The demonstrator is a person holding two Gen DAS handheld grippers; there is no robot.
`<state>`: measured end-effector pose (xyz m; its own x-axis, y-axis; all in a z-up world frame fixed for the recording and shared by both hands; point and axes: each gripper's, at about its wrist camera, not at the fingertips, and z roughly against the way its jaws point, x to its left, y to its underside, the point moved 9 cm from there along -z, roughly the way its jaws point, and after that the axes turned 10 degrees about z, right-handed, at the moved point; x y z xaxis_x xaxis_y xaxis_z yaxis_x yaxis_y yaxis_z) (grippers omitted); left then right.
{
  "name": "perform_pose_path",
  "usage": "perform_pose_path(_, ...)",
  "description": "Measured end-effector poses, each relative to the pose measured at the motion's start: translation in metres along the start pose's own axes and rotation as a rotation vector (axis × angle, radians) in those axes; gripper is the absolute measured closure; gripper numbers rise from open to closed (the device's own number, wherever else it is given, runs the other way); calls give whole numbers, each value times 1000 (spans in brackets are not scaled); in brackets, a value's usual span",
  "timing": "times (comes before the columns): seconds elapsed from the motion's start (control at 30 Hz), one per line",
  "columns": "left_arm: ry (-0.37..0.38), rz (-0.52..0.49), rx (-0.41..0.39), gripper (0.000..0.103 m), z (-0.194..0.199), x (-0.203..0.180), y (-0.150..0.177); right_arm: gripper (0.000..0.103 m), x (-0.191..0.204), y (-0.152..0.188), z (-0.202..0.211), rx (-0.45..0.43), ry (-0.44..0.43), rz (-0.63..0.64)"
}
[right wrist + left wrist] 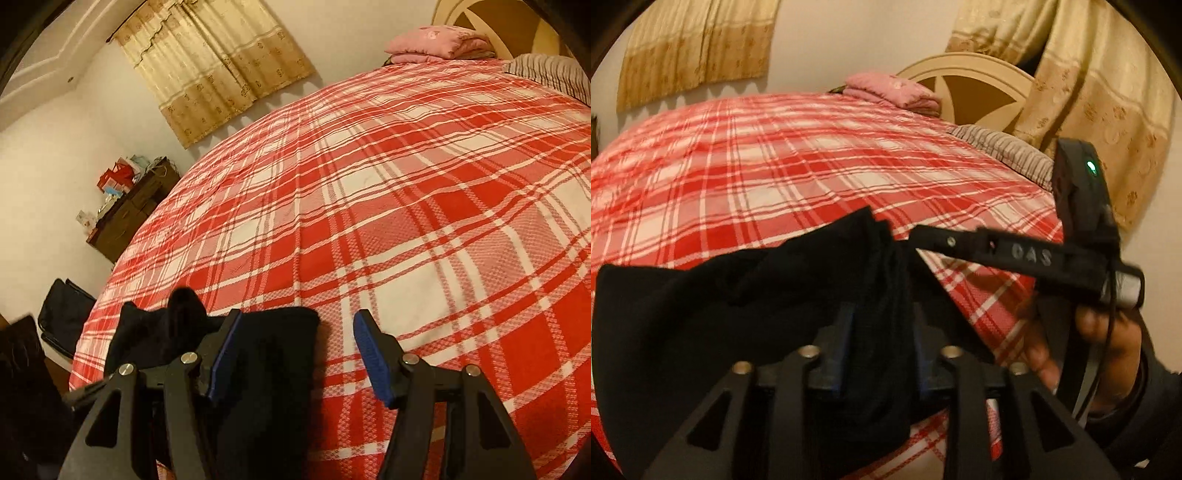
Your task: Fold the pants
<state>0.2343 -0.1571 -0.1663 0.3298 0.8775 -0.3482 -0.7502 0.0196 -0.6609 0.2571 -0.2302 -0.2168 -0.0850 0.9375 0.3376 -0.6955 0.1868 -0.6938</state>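
Pants [746, 314], black, lie bunched on the red-and-white plaid bed [798, 158], right at the near edge by both tongs. Left tongs [879, 354] have a hanging fold of the black cloth btwn the blue pads [846, 332]; whether the pads press it or just flank it I cannot tell, since the cloth hides the gap. More of the pants spreads left of these tongs, its upper edge running across the plaid.

Right tongs [299, 354] are spread, jaws well apart. A flat corner of the pants [273, 354] sits btwn them, touching the left pad [225, 354]; the right pad [373, 358] is clear of it, over bare plaid. A rumpled hump of the cloth rises just left of these tongs.

In the left wrist view the right tongs come in from the right, held by a hand [1082, 343] in a dark sleeve.

Ahead of both tongs the bed is open plaid w/ wide room. Far end: folded pink blanket [439, 42] and striped pillow [550, 72]. Beyond the bed's left edge: dark cabinet [129, 214], black bag [62, 314] on the floor.
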Motion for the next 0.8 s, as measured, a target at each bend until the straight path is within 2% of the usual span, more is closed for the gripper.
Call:
perform_pose_path(0.03,-8,-12,-11,48,5,-2,1,41,-2,-1,2,-6,2,-5)
perform_pose_path(0.07,-16,-19,-21,33,8,-3,0,41,-4,-3,5,-12,4,-11)
perform_pose_path(0.2,-10,-60,-90,27,30,-5,-5,41,2,-3,7,0,-52,-42)
perform_pose_path(0.3,-111,-96,-147,14,45,10,-8,40,23,3,5,51,-124,-22)
perform_pose_path(0.33,-156,-93,-166,12,51,22,-9,40,32,7,5,72,-135,0)
perform_pose_path(0.43,-232,-34,-197,12,65,55,-10,41,56,18,4,113,-151,77)
perform_pose_path(0.63,-331,95,-191,11,70,109,-6,41,75,42,-13,199,-168,138)
perform_pose_path(0.7,-328,125,-189,11,70,116,-6,53,79,44,-14,199,-196,143)
perform_pose_path(0.73,-321,135,-189,11,70,117,-6,72,81,45,-13,201,-226,136)
perform_pose_path(0.77,-317,137,-191,11,71,117,-6,82,83,45,-12,204,-253,125)
perform_pose_path(0.8,-319,133,-193,11,72,115,-5,84,85,44,-10,199,-263,126)
